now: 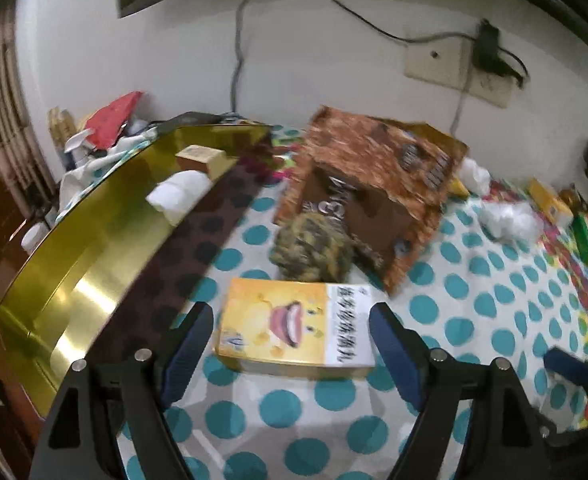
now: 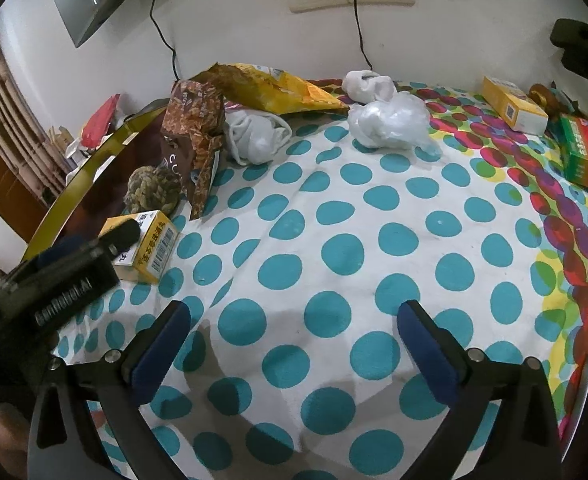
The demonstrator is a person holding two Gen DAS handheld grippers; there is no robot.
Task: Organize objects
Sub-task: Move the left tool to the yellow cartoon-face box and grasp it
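Left gripper [image 1: 290, 334]: jaws spread wide, one blue pad on each side of a yellow carton [image 1: 296, 328] that lies flat on the spotted tablecloth [image 1: 474, 320]. Whether the pads touch the carton cannot be told; a gap shows on both sides in the left wrist view.

Just beyond the carton sits a knotted rope ball [image 1: 314, 250], resting against a brown patterned bag [image 1: 374, 184]. To the left stands a gold-lined tin [image 1: 94, 240] with a dark spotted wall, holding a white wad [image 1: 182, 196] and a small tan box [image 1: 202, 158] at its far end.

Right gripper [image 2: 294, 338]: jaws wide, nothing between them, poised over bare cloth in the near middle of the table.

Far side, right wrist view: a yellow snack bag [image 2: 270, 88], a white cloth bundle [image 2: 254, 132] and crumpled clear plastic [image 2: 390, 120]. Far right: a second yellow box [image 2: 512, 104] and a green-and-red box [image 2: 586, 152] (print illegible).
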